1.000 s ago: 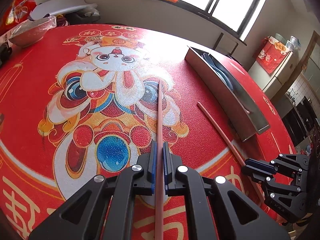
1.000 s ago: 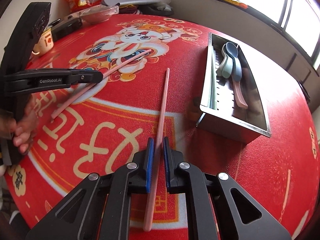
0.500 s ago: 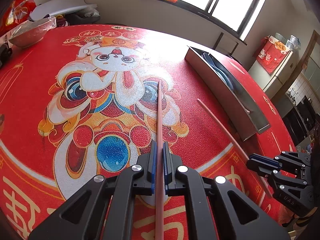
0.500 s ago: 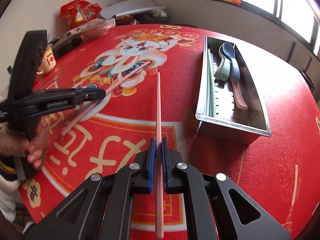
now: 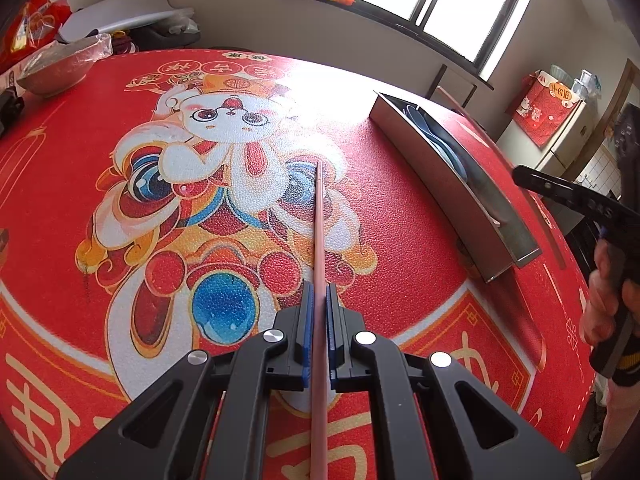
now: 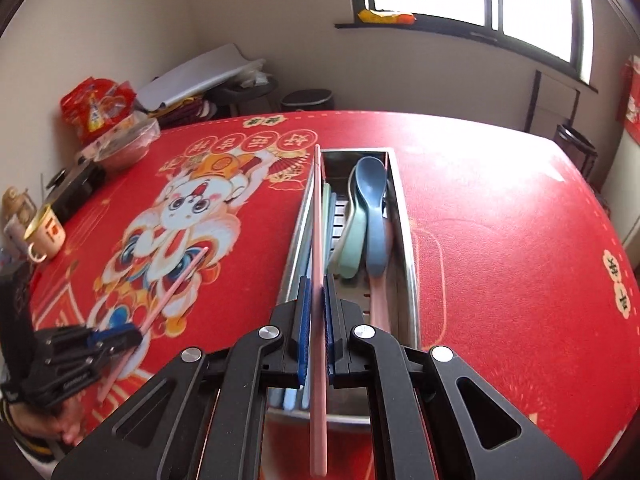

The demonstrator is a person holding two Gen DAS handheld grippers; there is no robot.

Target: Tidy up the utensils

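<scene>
My left gripper's [image 5: 318, 300] fingers are pinched tight on a pink chopstick [image 5: 319, 240], which runs straight out ahead between the blue pads, its far tip over the rabbit picture on the red table mat [image 5: 420, 280]. I can't tell whether that tip touches the mat. My right gripper's [image 6: 316, 296] fingers are likewise clamped on a second pink chopstick [image 6: 317, 216], and this one hangs in line with the left wall of the metal tray [image 6: 408, 240]. Whether it sits just above the rim or touches it, I can't make out. Inside the tray I see a dark blue spoon [image 6: 372, 208] and a pale green spoon [image 6: 354, 240] lying side by side, a pink handle [image 6: 376, 300] beneath them, and pale chopsticks [image 6: 329, 216] along the left wall.
</scene>
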